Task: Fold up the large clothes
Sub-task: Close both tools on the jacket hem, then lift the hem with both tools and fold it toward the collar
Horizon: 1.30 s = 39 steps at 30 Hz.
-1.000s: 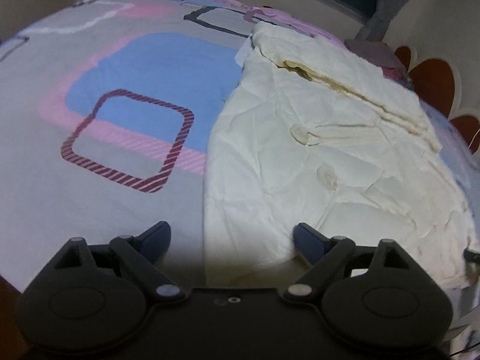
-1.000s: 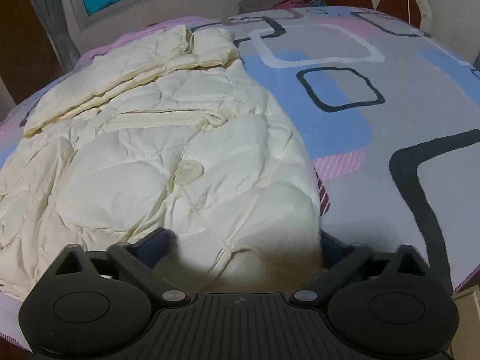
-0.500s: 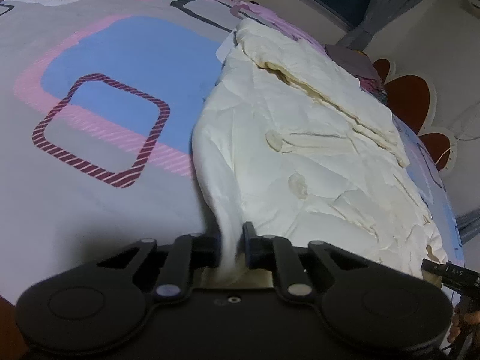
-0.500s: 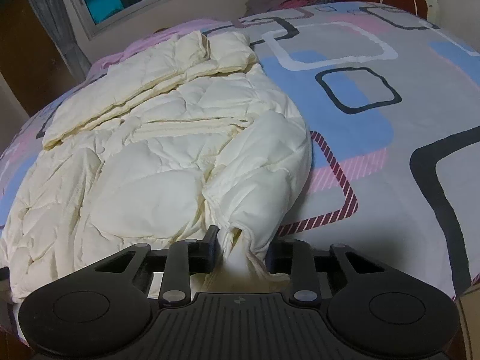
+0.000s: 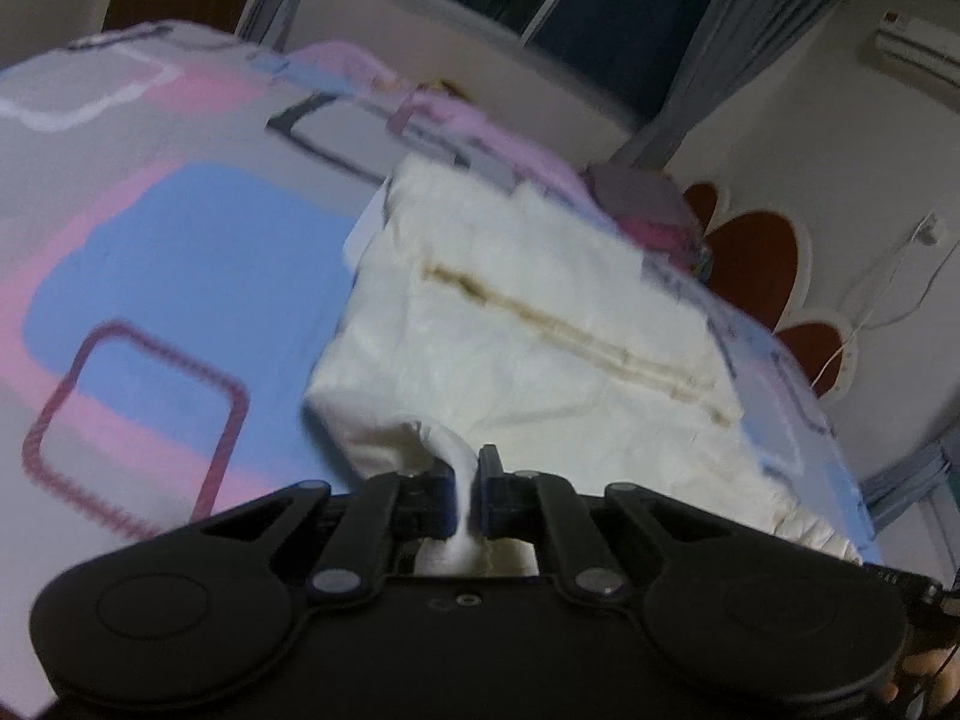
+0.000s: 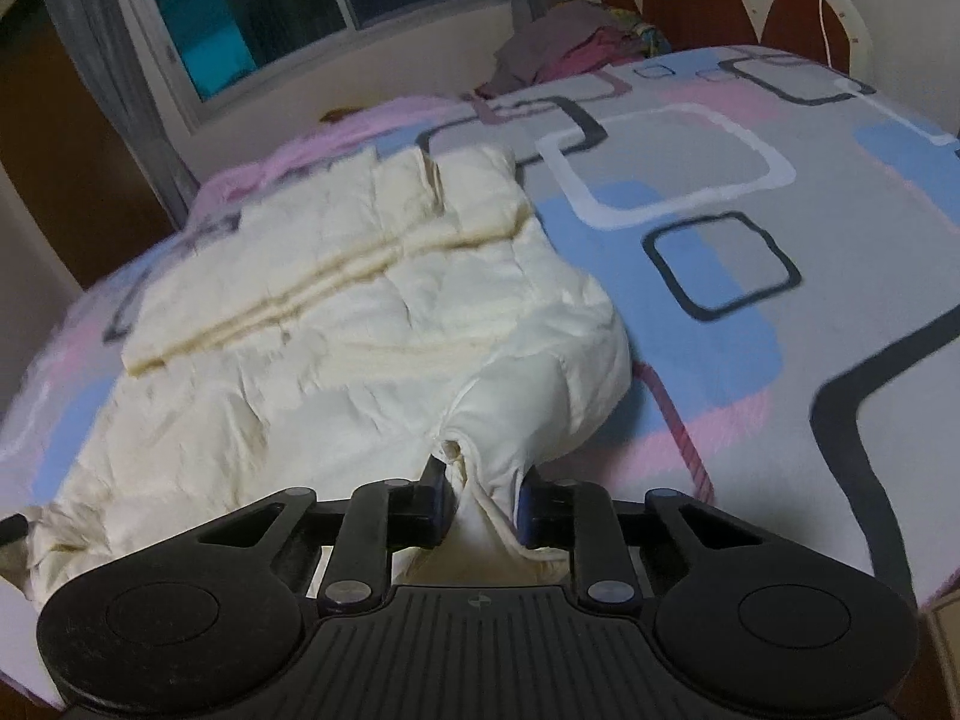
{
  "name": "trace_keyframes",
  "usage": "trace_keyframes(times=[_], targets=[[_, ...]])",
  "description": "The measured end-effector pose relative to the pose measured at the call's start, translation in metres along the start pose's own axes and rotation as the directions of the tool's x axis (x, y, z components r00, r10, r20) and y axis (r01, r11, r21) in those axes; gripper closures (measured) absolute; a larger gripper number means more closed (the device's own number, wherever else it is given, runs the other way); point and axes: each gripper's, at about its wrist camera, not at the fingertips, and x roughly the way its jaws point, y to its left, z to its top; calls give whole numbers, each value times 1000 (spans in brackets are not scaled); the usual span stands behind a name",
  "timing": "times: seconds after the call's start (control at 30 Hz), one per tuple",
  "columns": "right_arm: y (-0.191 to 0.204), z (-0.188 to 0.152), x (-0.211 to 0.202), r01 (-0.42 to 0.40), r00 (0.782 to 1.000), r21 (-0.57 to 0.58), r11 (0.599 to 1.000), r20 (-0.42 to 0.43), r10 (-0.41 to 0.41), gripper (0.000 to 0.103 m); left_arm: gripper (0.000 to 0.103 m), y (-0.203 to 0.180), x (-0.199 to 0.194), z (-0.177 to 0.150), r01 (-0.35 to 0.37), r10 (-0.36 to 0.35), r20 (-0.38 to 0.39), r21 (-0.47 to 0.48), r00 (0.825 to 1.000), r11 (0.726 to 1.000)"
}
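on patterned bedspread [image 6: 750, 360], cream jacket [image 6: 360, 360] hem pinched by left gripper [image 5: 463, 489], right gripper [image 6: 480, 489] closing on it

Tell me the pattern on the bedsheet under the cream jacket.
Rounded squares outlined in white and dark colours over blue, pink and grey patches on the bedsheet; clearest from the right wrist.

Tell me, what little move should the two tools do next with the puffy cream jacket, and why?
Probably carry the pinched edge forward, over the cream jacket toward its far end. The left tool is shut on a corner of it and the right tool is closing on a bunched edge, both raised off the bed, so the near part can be laid across to fold it.
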Motion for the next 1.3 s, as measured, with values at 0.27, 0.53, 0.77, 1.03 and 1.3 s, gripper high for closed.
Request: trace_keyframes(times=[0.27,0.53,0.77,1.03,1.3], targets=[[16,60,13,-60,996,8,998,60,59,84,97,-18,18,38,6,-7,71,6,997,1000],[28,121,52,-83,991,10,996,106,82,84,97,-30,46,87,-4,5,145,-6,989,1000],[28,175,94,-94,986,45,995,139,87,84,97,-36,86,126,-42,47,184,-28,982,999],[30,223,142,-101,986,50,994,138,93,84,97,-44,129,163,-95,103,212,-47,972,994],[26,261,206,-75,994,85,994,90,67,84,97,-53,177,198,-198,203,223,-43,954,979]])
